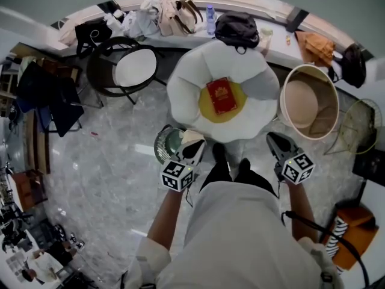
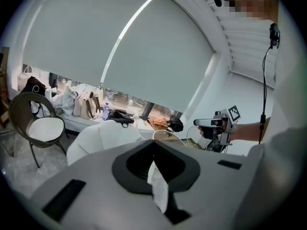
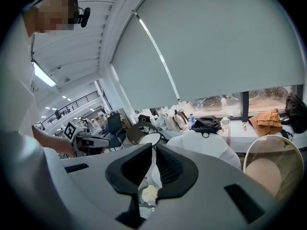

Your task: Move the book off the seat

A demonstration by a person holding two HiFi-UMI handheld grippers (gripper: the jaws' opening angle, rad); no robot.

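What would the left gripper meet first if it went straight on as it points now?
Probably the white flower seat, just ahead; depth is unclear, so it may pass beside.

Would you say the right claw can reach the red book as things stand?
Probably yes: the book lies uncovered on the seat ahead, nothing between, though the right claw is shut.

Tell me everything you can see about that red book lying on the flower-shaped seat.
The book is closed and dark red, with a gold design on its cover; any print is too small to read. It lies flat, cover up and slightly askew, on the yellow centre of the white, petal-shaped seat. Only that cushion touches it, and nothing lies on top of it.
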